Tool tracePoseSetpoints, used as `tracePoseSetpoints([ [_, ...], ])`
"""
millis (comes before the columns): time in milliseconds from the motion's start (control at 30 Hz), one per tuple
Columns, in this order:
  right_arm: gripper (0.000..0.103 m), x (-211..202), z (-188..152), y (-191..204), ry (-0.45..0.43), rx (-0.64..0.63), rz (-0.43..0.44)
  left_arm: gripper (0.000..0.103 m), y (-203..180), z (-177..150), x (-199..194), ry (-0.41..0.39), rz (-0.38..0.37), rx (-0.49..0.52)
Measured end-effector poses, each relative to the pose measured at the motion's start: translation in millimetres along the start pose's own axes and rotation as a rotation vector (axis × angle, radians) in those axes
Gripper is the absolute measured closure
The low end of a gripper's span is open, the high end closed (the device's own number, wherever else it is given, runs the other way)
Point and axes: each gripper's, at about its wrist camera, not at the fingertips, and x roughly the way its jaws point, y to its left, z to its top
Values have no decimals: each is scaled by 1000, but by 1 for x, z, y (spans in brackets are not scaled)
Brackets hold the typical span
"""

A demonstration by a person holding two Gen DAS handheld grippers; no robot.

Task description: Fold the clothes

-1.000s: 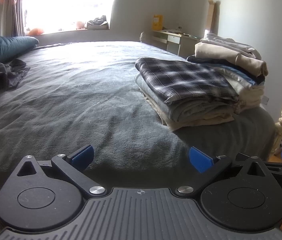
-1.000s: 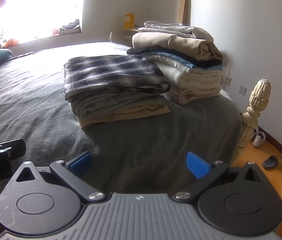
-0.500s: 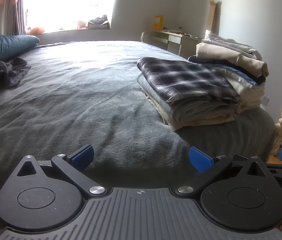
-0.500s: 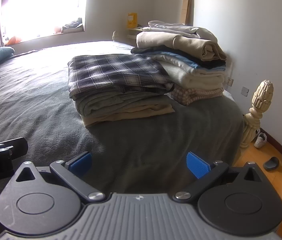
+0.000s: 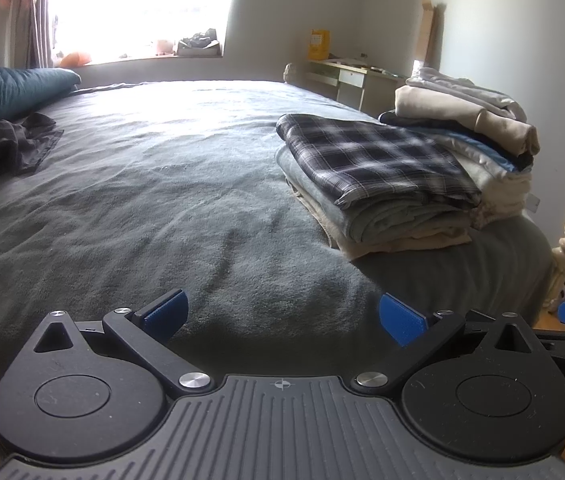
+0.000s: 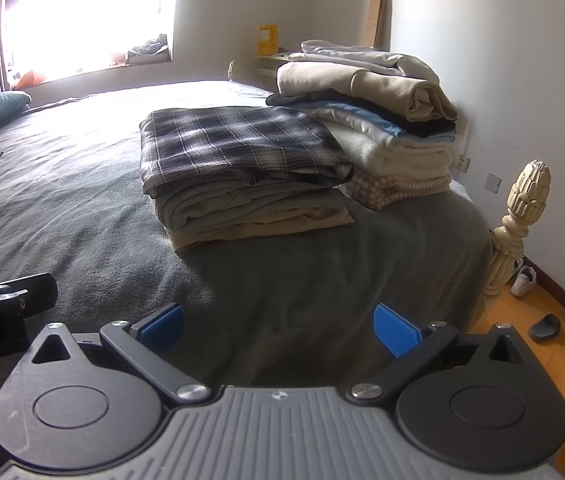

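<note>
We hold both grippers low at the near edge of the bed [image 5: 170, 184], each empty: the left gripper [image 5: 282, 314] has its blue pads spread wide over bare blanket, and the right gripper [image 6: 278, 322] is spread just as wide. The one thing left unfolded, as far as we can see, is the dark garment [image 5: 0, 146], crumpled at the far left of the bed beside the teal pillow [image 5: 10, 90], well apart from both grippers. To the right sit two finished piles: the plaid stack [image 6: 238, 160] and, just behind it, touching, the tall stack [image 6: 378, 120] near the wall. We judge the dark garment to be thin, light and limp; it will sag and bunch the moment we lift it, and a single pinch will only drag it into a rope. We think the better hold is two separated points along one edge, a shoulder seam or hem corner for each gripper, so it hangs flat. Which part is collar or hem we cannot tell from here. The blanket looks fuzzy, so we expect some drag when sliding.
</note>
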Motion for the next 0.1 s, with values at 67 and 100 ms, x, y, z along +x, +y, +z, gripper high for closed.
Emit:
tracePoseSetpoints([
  [67,0,0,0,1,0,-1,1,0,0,0,0,1,0,0],
  [100,0,0,0,1,0,-1,1,0,0,0,0,1,1,-1],
])
